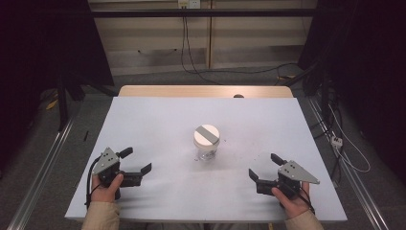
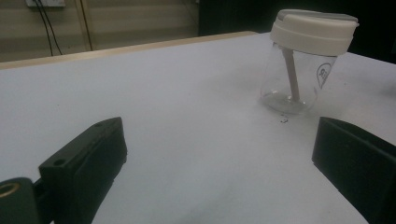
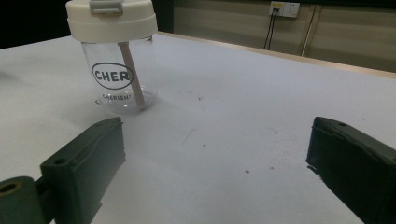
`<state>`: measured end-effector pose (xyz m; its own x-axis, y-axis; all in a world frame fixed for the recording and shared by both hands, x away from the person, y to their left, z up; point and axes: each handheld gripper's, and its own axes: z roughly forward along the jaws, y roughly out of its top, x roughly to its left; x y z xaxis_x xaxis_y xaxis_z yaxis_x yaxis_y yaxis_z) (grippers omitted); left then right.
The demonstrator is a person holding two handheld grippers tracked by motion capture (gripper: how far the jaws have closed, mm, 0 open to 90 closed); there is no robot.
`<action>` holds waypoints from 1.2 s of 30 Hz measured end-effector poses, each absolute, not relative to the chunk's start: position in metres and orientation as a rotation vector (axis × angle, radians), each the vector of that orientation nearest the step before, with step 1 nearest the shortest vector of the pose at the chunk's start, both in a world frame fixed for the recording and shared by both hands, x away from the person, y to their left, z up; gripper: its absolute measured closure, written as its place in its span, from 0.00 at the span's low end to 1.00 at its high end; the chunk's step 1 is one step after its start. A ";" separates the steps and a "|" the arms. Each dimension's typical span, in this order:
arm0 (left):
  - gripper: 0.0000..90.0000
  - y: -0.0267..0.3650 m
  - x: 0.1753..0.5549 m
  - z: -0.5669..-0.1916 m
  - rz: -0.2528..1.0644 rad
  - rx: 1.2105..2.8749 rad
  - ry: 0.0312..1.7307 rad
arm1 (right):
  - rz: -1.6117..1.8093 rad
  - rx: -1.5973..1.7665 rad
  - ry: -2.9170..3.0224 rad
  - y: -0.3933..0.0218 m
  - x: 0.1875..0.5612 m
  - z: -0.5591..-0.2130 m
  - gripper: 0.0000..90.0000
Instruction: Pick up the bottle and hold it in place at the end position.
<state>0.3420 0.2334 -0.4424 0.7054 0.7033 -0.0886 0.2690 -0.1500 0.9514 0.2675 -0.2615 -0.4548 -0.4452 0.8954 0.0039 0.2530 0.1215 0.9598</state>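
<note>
Left gripper (image 1: 138,161) rests at the table's (image 1: 158,115) left near edge, jaws spread, nothing between them. 1 clear cup (image 1: 207,143) with white lid (image 2: 314,31) and straw (image 3: 132,77) stands upright at table center, well apart from both grippers. Looks empty, so probably light; rigid, slick plastic. Best grasp: clear body just below the lid. Right gripper (image 1: 265,166) at right near edge, released, empty. 2 grippers total.

Clear cup (image 1: 207,142), white lid, upright, mid-table
</note>
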 end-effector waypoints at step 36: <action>0.03 0.150 0.359 -0.436 0.362 1.817 0.695 | 1.344 1.096 1.803 -0.260 0.269 -0.455 0.05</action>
<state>0.3594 0.1505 -0.4361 0.7810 0.6183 -0.0876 0.2826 -0.2249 0.9325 0.2691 -0.2596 -0.4545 -0.4560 0.8900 -0.0066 0.2479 0.1341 0.9595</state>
